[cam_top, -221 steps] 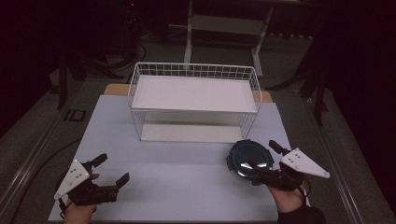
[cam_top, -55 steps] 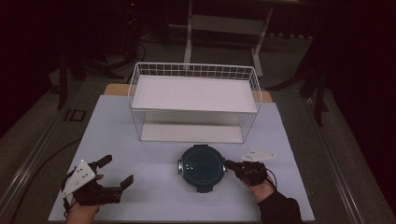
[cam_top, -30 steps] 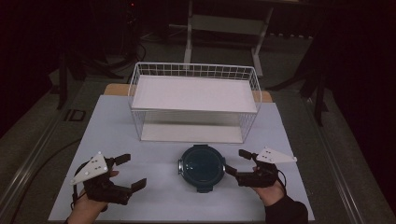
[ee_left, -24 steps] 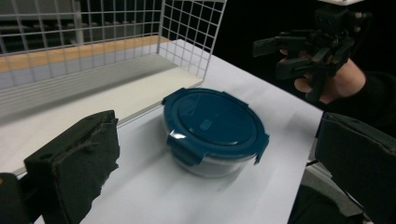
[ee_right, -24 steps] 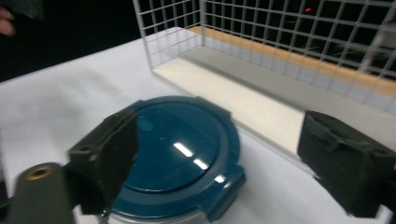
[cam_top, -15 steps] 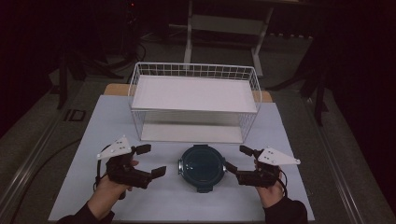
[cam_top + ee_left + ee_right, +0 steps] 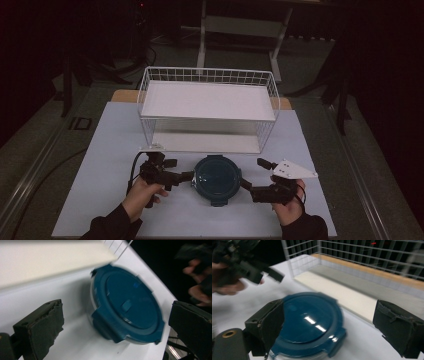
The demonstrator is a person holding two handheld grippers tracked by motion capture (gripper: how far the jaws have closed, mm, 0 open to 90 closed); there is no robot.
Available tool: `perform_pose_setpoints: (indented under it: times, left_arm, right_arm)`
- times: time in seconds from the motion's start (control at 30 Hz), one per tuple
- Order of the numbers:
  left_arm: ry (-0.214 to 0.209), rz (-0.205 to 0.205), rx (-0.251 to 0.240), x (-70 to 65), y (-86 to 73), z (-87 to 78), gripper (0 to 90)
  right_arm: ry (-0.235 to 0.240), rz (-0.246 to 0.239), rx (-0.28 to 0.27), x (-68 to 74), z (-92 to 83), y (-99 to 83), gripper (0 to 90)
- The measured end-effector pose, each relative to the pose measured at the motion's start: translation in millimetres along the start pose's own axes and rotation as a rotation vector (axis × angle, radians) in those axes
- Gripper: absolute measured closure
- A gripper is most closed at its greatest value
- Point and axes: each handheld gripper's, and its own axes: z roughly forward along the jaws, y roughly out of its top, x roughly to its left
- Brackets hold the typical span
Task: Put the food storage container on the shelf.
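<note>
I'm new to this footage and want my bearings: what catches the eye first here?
A round dark-blue lidded container sits mid-table, just in front of a white wire basket. The left gripper and right gripper flank it, jaws open. The white table glows against a dark room.

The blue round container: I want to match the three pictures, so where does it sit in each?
High view: blue round container low centre, on the white mat in front of the wire basket.
Left gripper view: centre right, between that gripper's fingers.
Right gripper view: lower centre left, partly behind the left finger.
Shared landmark: the wire basket, behind the container in all three.
</note>
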Motion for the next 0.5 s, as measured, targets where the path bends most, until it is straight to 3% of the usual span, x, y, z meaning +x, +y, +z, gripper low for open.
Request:
perform_pose_setpoints:
  times: [0.07, 0.1, 0.27, 0.37, 0.5]
  left_arm:
    - [-0.017, -0.057, 0.045, 2.4, -0.7, 7.6, 0.2]
    - [-0.036, -0.104, 0.062, 4.6, -1.5, 11.7, 0.1]
    - [-0.05, -0.213, 0.124, 13.8, -3.4, 21.3, 1.6]
    - [-0.046, -0.286, 0.139, 19.9, -5.5, 23.5, 11.2]
    - [-0.074, -0.357, 0.142, 28.1, -8.5, 24.7, 25.5]
  right_arm:
    - [0.011, -0.006, 0.014, 1.3, 0.3, -0.6, 9.4]
    - [0.008, -0.009, 0.015, 2.1, 0.3, -1.3, 9.4]
    - [0.02, -0.025, 0.037, 4.9, 2.0, -2.6, 9.5]
    - [0.022, -0.025, 0.04, 5.3, 2.4, -2.5, 9.5]
    - [0.02, -0.018, 0.042, 3.8, 2.9, -3.0, 9.5]
